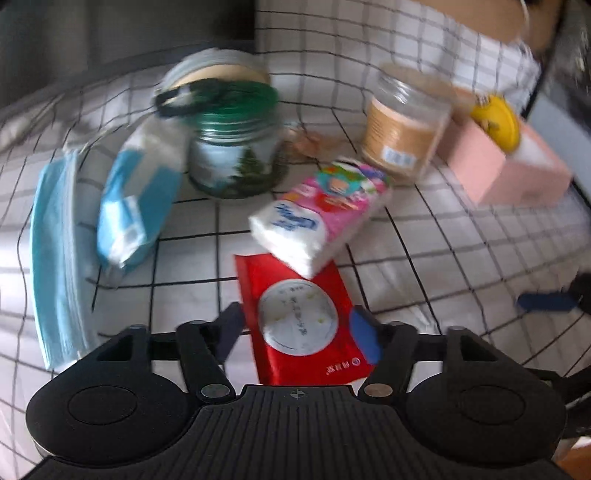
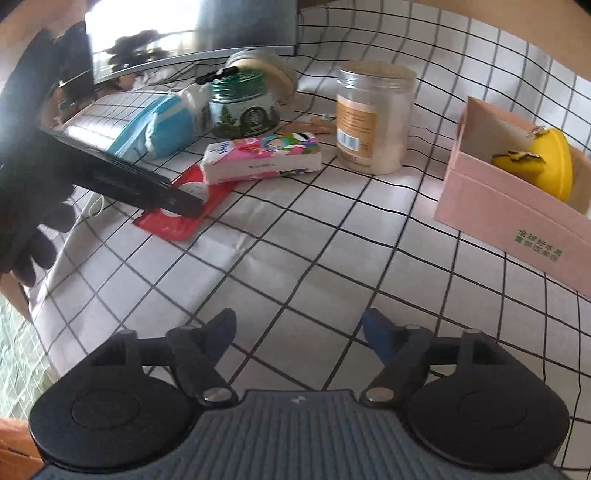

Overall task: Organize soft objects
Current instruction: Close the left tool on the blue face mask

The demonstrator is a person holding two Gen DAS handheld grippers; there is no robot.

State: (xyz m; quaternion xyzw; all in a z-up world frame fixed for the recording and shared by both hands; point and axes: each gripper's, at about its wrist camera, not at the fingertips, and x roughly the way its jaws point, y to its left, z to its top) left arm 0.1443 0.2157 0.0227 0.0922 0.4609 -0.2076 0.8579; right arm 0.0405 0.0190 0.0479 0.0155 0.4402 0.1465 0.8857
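Note:
A red wipes pack (image 1: 301, 321) lies flat on the checked cloth. My left gripper (image 1: 297, 328) is open, its fingers on either side of the pack's near half, apart from it. A pink tissue pack (image 1: 321, 214) rests on the red pack's far end; both also show in the right wrist view (image 2: 262, 157). A blue-and-white wipes pack (image 1: 131, 206) and a blue face mask (image 1: 55, 258) lie at the left. A pink open box (image 2: 517, 206) holds a yellow soft object (image 2: 543, 166). My right gripper (image 2: 299, 332) is open and empty above bare cloth.
A green-lidded jar (image 1: 234, 147) and a clear plastic jar (image 2: 373, 118) stand behind the packs. A round tin (image 2: 266, 70) and a monitor (image 2: 192, 33) are at the back. The table edge runs along the left in the right wrist view.

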